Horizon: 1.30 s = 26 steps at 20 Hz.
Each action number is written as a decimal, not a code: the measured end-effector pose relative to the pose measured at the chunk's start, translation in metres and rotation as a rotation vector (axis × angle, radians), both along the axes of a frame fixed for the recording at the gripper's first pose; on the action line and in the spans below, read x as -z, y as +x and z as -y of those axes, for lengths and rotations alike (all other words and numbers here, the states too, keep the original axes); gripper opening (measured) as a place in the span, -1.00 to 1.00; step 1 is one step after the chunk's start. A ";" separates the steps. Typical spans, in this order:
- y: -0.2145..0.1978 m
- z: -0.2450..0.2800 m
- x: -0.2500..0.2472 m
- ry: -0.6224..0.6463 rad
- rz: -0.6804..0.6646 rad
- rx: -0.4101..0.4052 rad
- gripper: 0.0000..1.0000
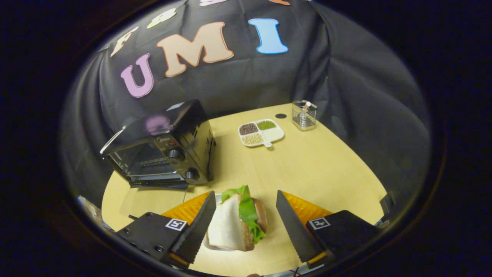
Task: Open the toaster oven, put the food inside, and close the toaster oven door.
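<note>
— Claw status?
— I see the gripper (244, 215) spread wide, its fingers (196, 231) either side of the sandwich (238, 223); the left one is close against the bread, the right one stands clear, so nothing is gripped.
— And the toaster oven (165, 148)?
— Beyond the sandwich to the left, on the table (319, 169), door down. A divided dish (261, 132) lies right of the oven.

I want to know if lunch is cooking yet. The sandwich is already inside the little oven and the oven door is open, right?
Not quite. In the gripper view the sandwich is on the table, between the open gripper's fingers, which don't squeeze it. The little oven sits beyond them, and yes, its door is open.
</note>
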<state>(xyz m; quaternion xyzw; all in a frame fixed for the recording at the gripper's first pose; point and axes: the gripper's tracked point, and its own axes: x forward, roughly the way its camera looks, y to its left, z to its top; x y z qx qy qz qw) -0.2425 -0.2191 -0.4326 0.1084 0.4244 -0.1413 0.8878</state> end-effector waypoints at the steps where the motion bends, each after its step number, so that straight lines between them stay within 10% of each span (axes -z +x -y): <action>1: -0.006 -0.001 0.006 0.015 -0.014 0.006 0.97; 7: -0.027 -0.010 0.037 0.109 -0.086 0.049 0.98; 18: -0.012 -0.023 0.015 0.279 -0.052 0.192 -0.44; 26: 0.020 -0.061 -0.030 0.351 0.027 0.181 -0.45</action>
